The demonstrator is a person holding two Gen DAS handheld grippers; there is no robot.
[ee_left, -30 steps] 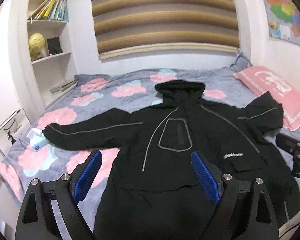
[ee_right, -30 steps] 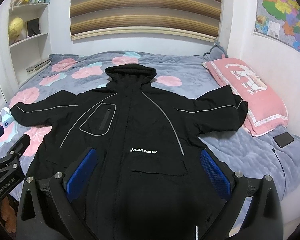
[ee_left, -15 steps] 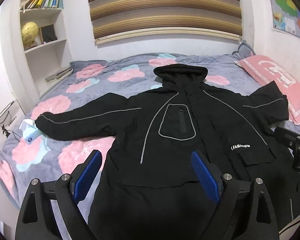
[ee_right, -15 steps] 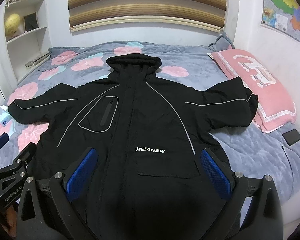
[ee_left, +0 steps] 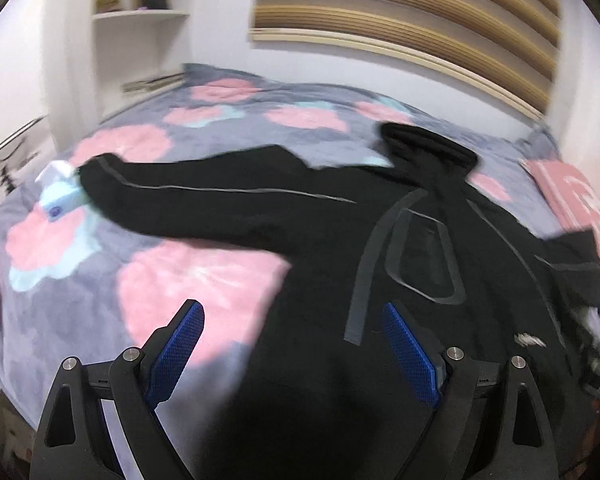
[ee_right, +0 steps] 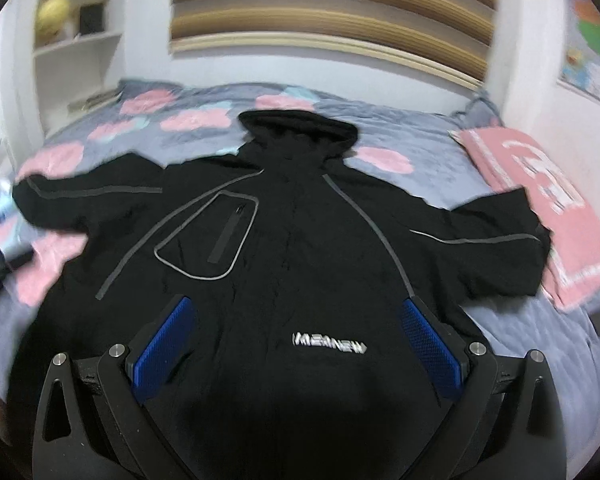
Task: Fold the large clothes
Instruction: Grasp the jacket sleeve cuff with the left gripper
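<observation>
Jacket [ee_right: 300, 248], black, hooded, large: lies front-up and spread flat on the bed [ee_right: 432, 148], hood [ee_right: 296, 130] toward the wall, both sleeves out to the sides. Grey piping runs along each sleeve and frames a chest pocket [ee_right: 208, 244]; white lettering [ee_right: 329, 339] sits low on the front. One cuff [ee_left: 96, 176] touches a pale blue and white packet [ee_left: 60, 192] (contents not legible). The other sleeve end [ee_right: 512, 240] overlaps the edge of a pink pillow [ee_right: 540, 196].

Left gripper [ee_left: 292, 352]: jaws wide apart, nothing between the blue pads [ee_left: 176, 348], poised above the jacket's side edge where it meets the floral bedcover [ee_left: 204, 280].

Right gripper [ee_right: 300, 350]: jaws wide apart, empty, over the lower front by the lettering.

Both views motion-blurred.
</observation>
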